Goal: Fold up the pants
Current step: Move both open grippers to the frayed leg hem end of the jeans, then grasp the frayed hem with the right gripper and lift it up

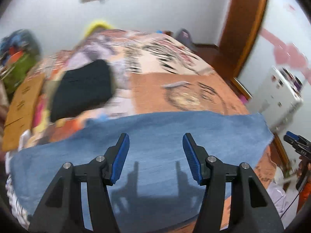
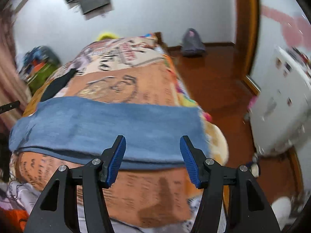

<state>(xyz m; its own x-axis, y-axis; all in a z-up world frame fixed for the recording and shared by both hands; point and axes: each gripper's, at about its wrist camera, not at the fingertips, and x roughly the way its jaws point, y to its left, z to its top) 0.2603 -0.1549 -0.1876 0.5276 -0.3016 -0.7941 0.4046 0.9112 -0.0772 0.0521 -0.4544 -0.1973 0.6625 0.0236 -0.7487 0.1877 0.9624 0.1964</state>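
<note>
Both pairs of blue-padded fingers [image 1: 121, 159] stood apart with nothing between them. Left gripper [image 1: 155, 158] hovered over the blue denim pants [image 1: 155, 128], folded into a long band across the orange patterned bedspread [image 1: 186, 89]. Right gripper [image 2: 152, 160] hung above the band's near edge at 6 o'clock. A folded black garment [image 1: 83, 91] lay at 10 o'clock of the pants, apart from them.

— What do the pants [image 2: 108, 128] look like?
— Blue denim, folded into one long flat band, layers stacked, with a frayed hem at one end.
— Where do they lie?
— Spread crosswise on the bed [image 2: 124, 81], near its near edge, reaching almost from one side edge to the other.
</note>
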